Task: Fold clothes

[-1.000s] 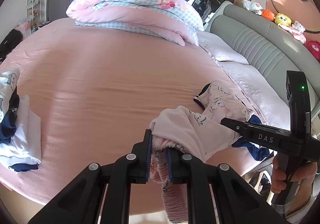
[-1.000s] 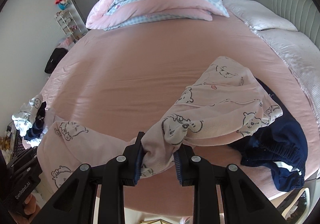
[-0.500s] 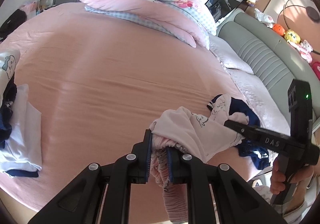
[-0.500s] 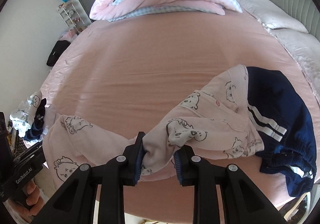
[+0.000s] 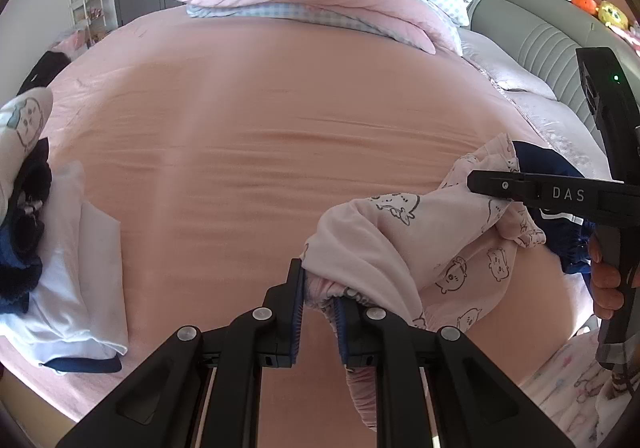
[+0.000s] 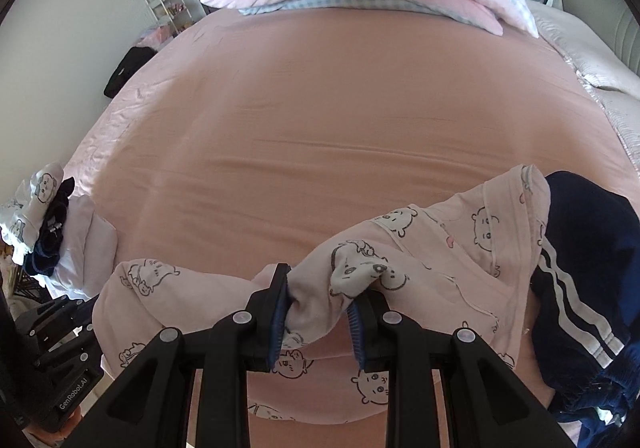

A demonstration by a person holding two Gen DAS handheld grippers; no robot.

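Both tools, your left tool point(image 5: 318, 302) and right tool point(image 6: 318, 314), stay clamped on the bear-print garment point(image 6: 436, 248), which you've dragged off the navy clothes point(image 6: 580, 276) toward the bed's point(image 5: 260, 120) near edge, bunched, so it needs spreading before any fold.

Bunched pink bear-print garment point(image 6: 432, 260) partly draped over navy clothing point(image 6: 592, 272).

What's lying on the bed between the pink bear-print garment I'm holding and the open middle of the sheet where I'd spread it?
Nothing visible. Both tongs, left and right, grip the pink bear-print garment, and the pink sheet ahead is bare. The navy striped garment lies off to the right, the folded pile to the left.
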